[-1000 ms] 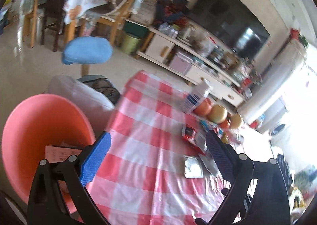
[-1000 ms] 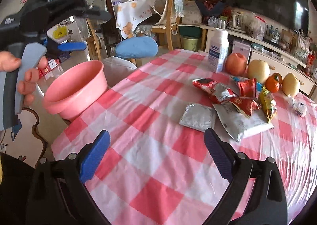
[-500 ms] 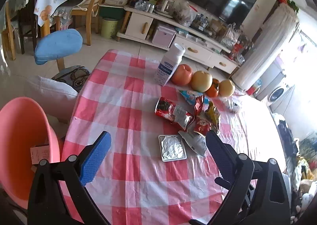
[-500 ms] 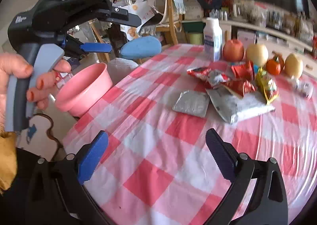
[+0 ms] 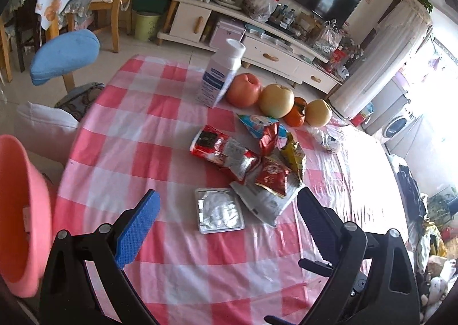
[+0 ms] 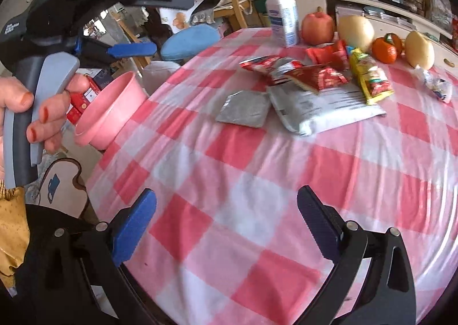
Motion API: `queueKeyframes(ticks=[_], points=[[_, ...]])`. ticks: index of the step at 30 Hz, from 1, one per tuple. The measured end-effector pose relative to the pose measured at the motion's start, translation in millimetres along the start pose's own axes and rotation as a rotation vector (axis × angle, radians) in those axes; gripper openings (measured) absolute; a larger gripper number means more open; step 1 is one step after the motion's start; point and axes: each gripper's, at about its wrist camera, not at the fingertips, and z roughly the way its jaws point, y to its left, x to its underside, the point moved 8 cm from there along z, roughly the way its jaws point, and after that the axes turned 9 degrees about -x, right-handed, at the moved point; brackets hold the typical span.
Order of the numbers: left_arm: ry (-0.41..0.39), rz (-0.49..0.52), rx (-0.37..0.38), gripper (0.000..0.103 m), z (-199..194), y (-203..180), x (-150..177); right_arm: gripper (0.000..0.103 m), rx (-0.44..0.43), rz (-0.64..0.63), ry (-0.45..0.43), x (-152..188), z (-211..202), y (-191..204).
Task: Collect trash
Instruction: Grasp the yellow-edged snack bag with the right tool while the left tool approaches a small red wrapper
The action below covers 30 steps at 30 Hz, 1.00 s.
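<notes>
Flat square silver foil wrapper [image 5: 219, 210] lies nearest the empty, spread-fingered left gripper [image 5: 227, 220], reach step underway, next lower and pinch; right gripper [image 6: 226, 220] likewise spread, idle.

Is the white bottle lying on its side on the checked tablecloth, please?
No, the white bottle stands upright on the tablecloth, beside the red apple.

left wrist: high, looking down | right wrist: low, near edge | shared: checked table [image 5: 171, 253], wrappers [image 6: 315, 96]

My tablecloth [image 5: 120, 136] is pink-and-white checked; the basin [image 5: 20, 210] at nine o'clock is pink; my silver foil packet [image 5: 219, 210] at twelve.
</notes>
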Motion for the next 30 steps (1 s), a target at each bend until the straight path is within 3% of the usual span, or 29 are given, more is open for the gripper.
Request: queueKeyframes(ticks=[7, 16, 23, 30], points=[[0.027, 0.012, 0.001, 0.095, 19, -30, 4, 0.099, 0.081, 0.059, -0.064, -11, -33, -48], [0.102, -0.019, 0.023, 0.095, 48, -54, 10, 0.099, 0.201, 0.22, -0.223, -27, -84, -140], [0.159, -0.075, 0.065, 0.095, 70, -86, 17, 0.099, 0.18, 0.286, -0.258, -43, -76, -174], [0.183, -0.151, 0.007, 0.095, 98, -90, 14, 0.098, 0.161, 0.197, -0.237, -70, -49, -174]])
